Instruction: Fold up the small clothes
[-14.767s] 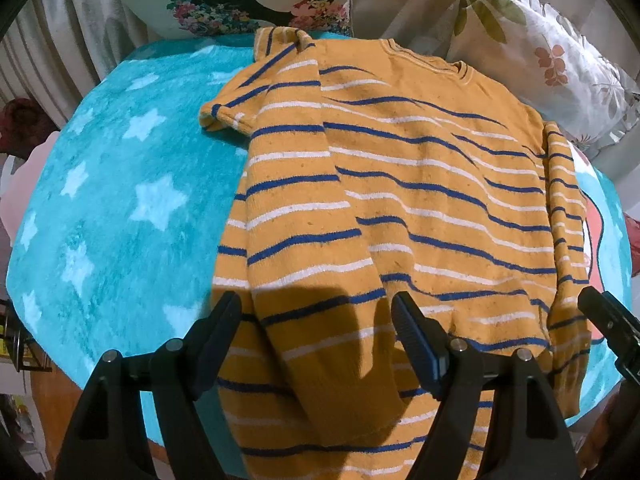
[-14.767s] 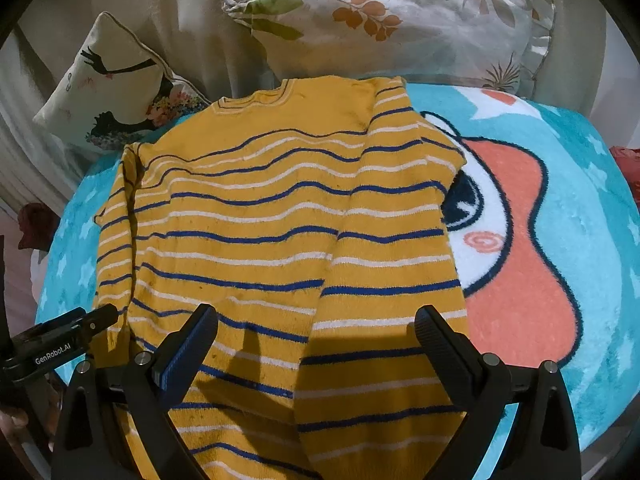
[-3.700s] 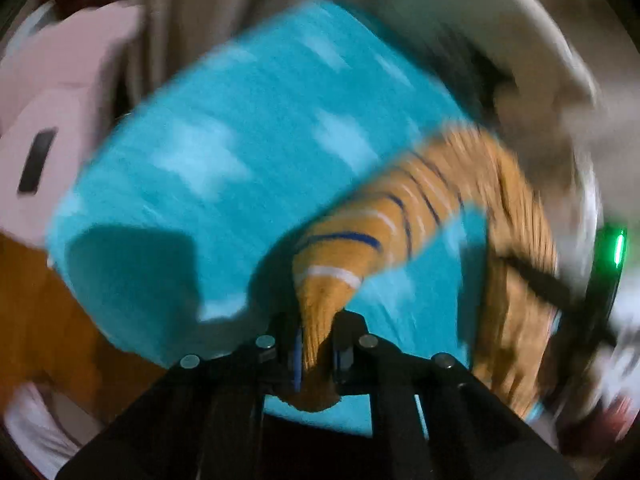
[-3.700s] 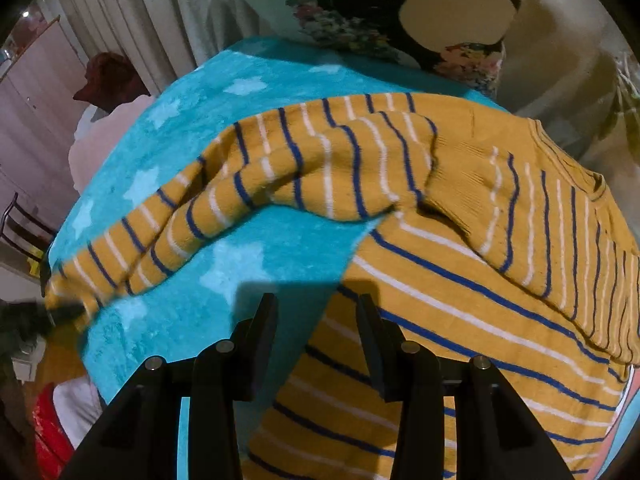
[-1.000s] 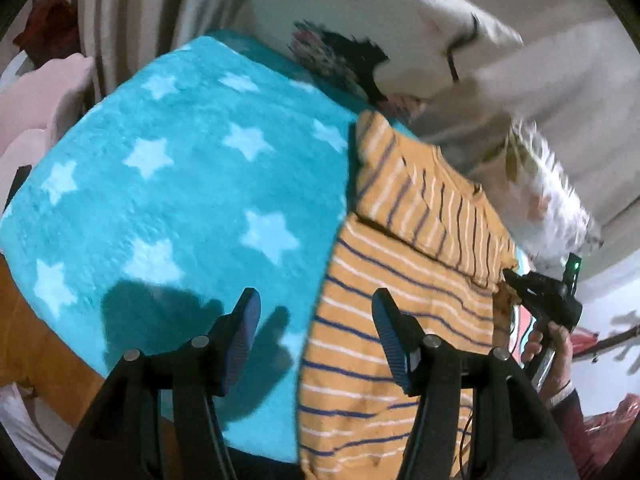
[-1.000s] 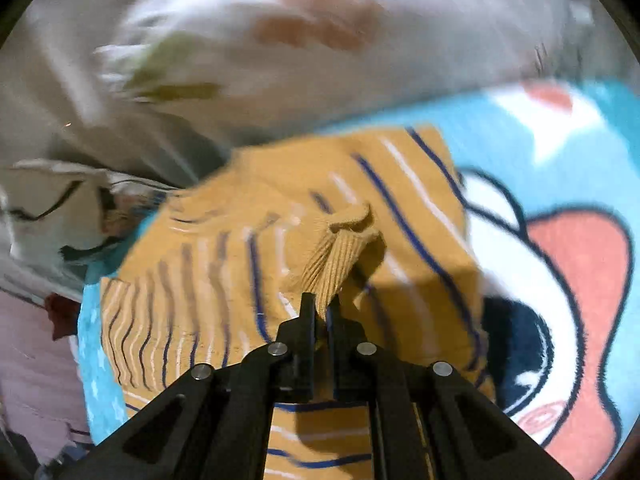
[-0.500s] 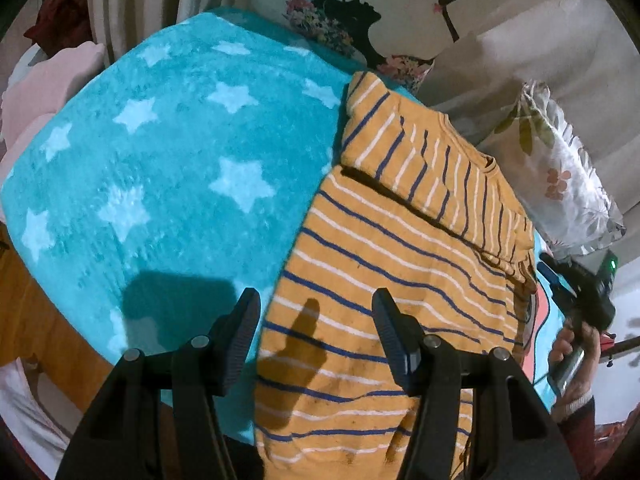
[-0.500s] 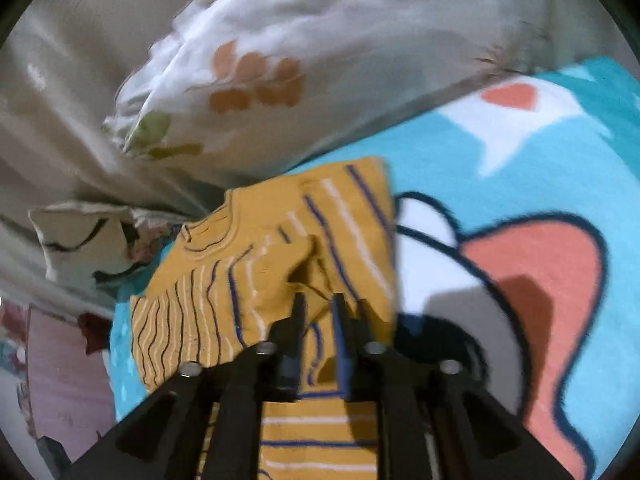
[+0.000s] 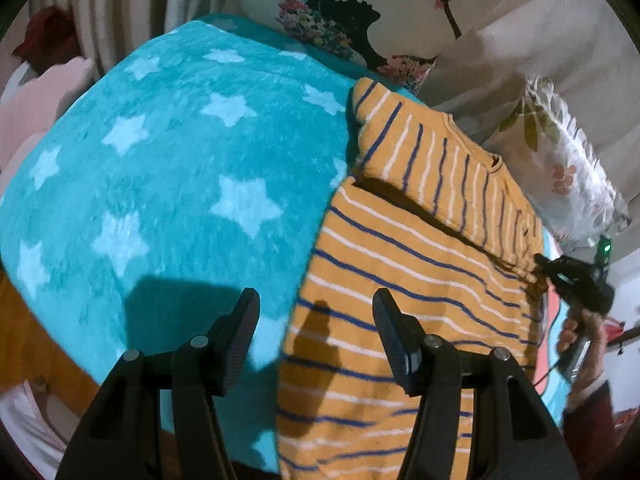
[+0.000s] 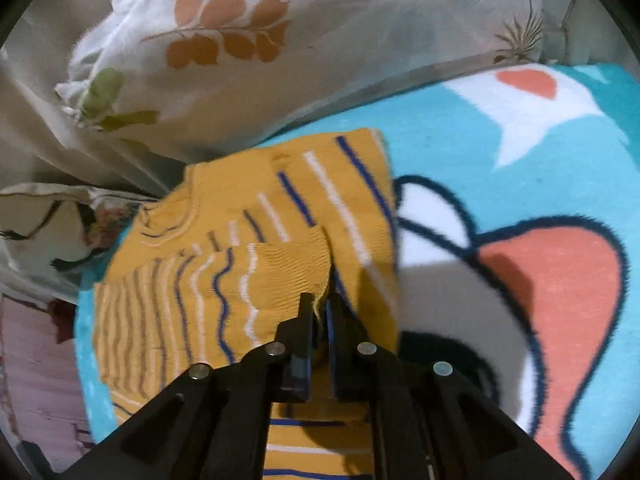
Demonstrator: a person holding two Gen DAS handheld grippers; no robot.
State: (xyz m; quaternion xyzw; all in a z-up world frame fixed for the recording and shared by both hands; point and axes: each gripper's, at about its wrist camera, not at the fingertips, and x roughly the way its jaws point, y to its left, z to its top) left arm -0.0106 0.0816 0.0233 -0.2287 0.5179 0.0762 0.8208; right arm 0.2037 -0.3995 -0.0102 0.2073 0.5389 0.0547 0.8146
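Observation:
A mustard sweater (image 9: 400, 280) with blue and white stripes lies flat on the teal blanket (image 9: 180, 180). One sleeve (image 9: 440, 168) is folded across its chest below the neckline. My left gripper (image 9: 315, 296) hangs open above the sweater's left side edge, holding nothing. My right gripper (image 10: 320, 300) is shut on the ribbed cuff of that sleeve (image 10: 224, 280), low over the sweater's body (image 10: 344, 184). In the left wrist view the right gripper (image 9: 572, 276) shows at the sweater's far edge, held by a hand (image 9: 576, 332).
A leaf-print pillow (image 10: 280, 40) and a pillow with a dark silhouette print (image 9: 380, 8) crowd the sweater's neckline end. The blanket's cartoon print (image 10: 540, 280) lies to the right of the sweater. The bed's edge drops off at lower left (image 9: 36, 340).
The right jaws, slightly parted half a second ago, have shut on the cuff again, low over the chest. The left gripper has sunk closer to the sweater's side edge, still open.

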